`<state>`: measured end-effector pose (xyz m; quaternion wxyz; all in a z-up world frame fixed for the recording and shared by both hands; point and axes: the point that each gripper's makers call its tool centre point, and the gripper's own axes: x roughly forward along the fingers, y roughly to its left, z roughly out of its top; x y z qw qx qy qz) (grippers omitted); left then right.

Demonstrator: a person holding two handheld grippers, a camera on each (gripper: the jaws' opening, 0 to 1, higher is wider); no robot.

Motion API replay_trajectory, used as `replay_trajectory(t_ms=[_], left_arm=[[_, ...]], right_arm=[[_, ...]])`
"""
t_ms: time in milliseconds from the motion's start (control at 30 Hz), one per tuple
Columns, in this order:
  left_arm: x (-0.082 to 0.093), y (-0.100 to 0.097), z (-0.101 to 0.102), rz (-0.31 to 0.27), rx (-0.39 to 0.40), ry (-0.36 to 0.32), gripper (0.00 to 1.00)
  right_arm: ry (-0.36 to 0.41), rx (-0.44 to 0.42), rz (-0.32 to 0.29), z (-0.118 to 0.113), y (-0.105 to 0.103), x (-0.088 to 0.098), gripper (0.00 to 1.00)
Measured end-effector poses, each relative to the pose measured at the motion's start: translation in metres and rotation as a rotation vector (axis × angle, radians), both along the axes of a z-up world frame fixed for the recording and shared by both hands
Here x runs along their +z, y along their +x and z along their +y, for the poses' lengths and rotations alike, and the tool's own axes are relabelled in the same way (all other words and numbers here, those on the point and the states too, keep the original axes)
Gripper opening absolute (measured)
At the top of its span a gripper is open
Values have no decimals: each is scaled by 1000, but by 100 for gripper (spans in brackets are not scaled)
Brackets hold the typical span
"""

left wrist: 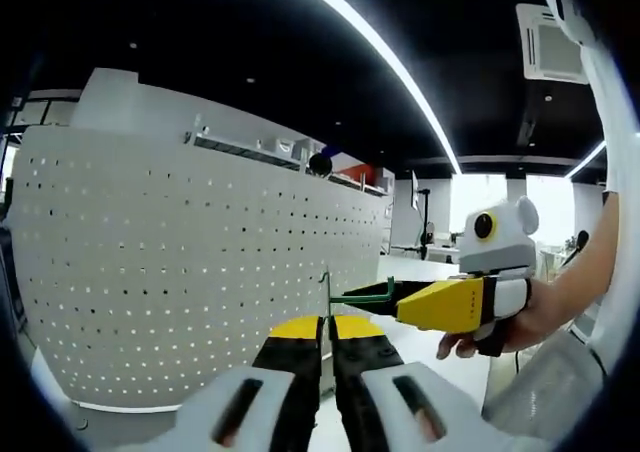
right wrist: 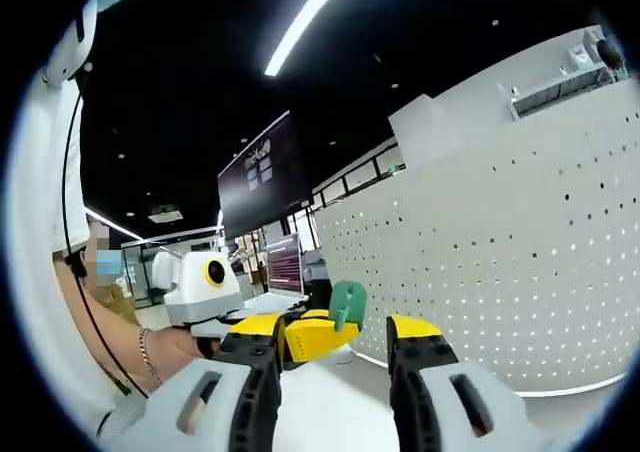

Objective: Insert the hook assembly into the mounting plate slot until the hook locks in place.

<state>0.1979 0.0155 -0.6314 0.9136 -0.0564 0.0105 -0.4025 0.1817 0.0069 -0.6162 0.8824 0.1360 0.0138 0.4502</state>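
Yellow-tipped jaws of the left hand-held gripper (left wrist: pixel 327 340) rise from the bottom centre of the left gripper view, drawn almost together; whether the thin upright rod just above their tips is pinched between them I cannot tell. Left of them, a white pegboard (left wrist: pixel 180 272) fills the left half of that frame. At right centre a hand (left wrist: pixel 515 322) brings in the right hand-held gripper (left wrist: pixel 400 300), its jaws closed on a green hook (left wrist: pixel 360 296) whose end reaches the rod.

In the right gripper view, the left hand-held gripper (right wrist: pixel 310 337) sits lower left with a green piece (right wrist: pixel 348 304) at its tip. At the bottom, the right hand-held gripper (right wrist: pixel 335 347) stands wide open with nothing seen between its jaws. Pegboard (right wrist: pixel 500 272) fills the right side.
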Motion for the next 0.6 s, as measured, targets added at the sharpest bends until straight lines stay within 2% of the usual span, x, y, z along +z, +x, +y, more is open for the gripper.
replay_trajectory(t_ms=[333,600], left_arm=[[2,-1,-1,-5,0,5,2],[3,-3,-3,-8,-2,6,2]], right_arm=[[2,-5,14,6,2,1,20],[-7,-42,15,5,7,2,7]])
